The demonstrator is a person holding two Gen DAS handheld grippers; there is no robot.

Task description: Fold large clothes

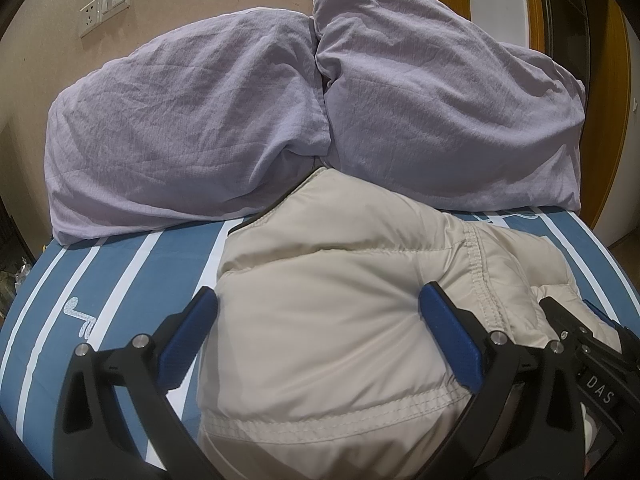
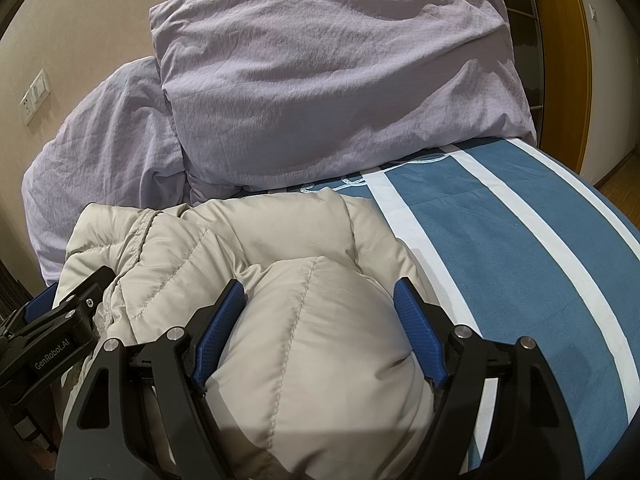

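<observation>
Right gripper (image 2: 318, 300): my jaws stand wide, one blue pad on each side of a puffed lobe of the beige down jacket (image 2: 304, 344). The left pad dents the fabric; the right pad lies at its flank. I judge this a loose straddle, though I cannot tell how firm the contact is.

Left gripper (image 1: 318, 308): my jaws are likewise spread across the jacket's other side, the right pad pressing a crease into the padding, the left pad at the fabric's edge above the bedsheet (image 1: 132, 280).

Jacket: bundled thickly on the blue-and-white striped sheet, near the bed's middle, its far edge touching the pillows.

Step in hand, judged: gathering or compressing the bulk before another fold.

Technique: I should close both pairs of jaws on the seams or quilting lines, not on the air-filled lobes, which will squash and slip. Move both hands together so that the fold stays square, then press the trapped air out.

Risk: slick shell fabric may slide free.

Left pillow (image 1: 180, 128): lilac, crumpled, against the wall.

Right pillow (image 1: 440, 112): lilac, leaning on its neighbour.

Wall switch plate (image 1: 106, 6): well beyond, irrelevant.
</observation>
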